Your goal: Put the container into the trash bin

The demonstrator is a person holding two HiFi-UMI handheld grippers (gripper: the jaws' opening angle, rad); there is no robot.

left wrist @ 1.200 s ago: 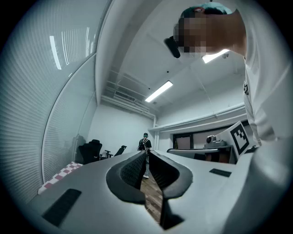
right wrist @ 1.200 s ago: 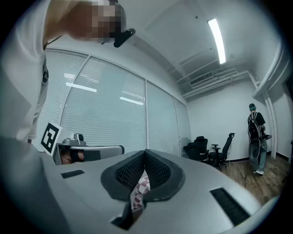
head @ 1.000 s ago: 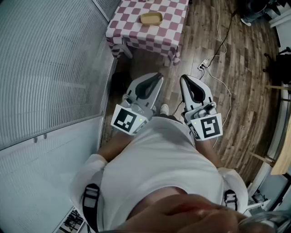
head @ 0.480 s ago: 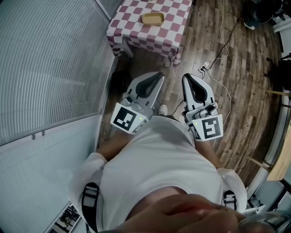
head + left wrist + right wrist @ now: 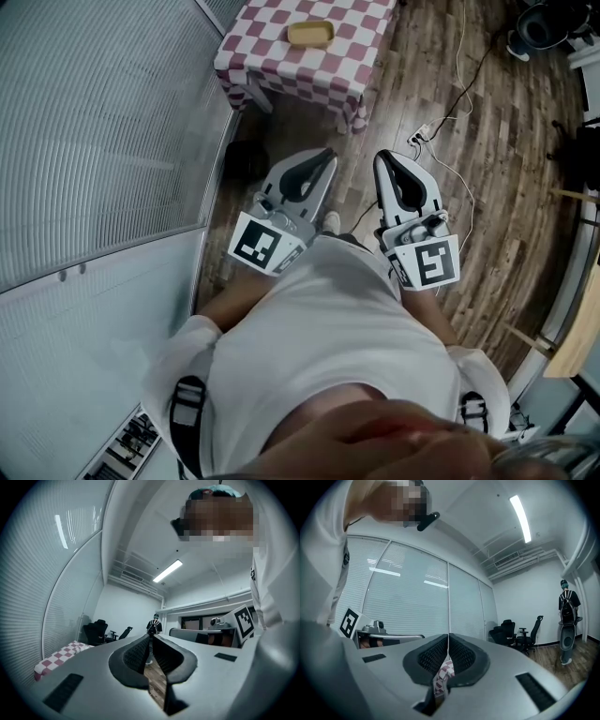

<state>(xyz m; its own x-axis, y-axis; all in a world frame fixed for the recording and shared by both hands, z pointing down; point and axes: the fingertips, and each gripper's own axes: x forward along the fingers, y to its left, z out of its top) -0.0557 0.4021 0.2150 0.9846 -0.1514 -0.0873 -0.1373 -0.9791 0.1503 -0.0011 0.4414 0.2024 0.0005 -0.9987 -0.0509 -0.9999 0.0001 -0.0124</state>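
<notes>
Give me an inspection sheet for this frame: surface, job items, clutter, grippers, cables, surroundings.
Surface: small table with red-and-white checked cloth, ahead of the person; brown wooden plank floor.
Job's things: shallow yellow container on the cloth, untouched; dark round object, probably the trash bin, on the floor by the table.
Clutter: nothing seen.
Grippers: left gripper and right gripper both shut, fingers empty, far from the table.
Cables: white cables and power strip on the floor.
Surroundings: ribbed glass wall at left; black office chairs; second person standing far off.
</notes>
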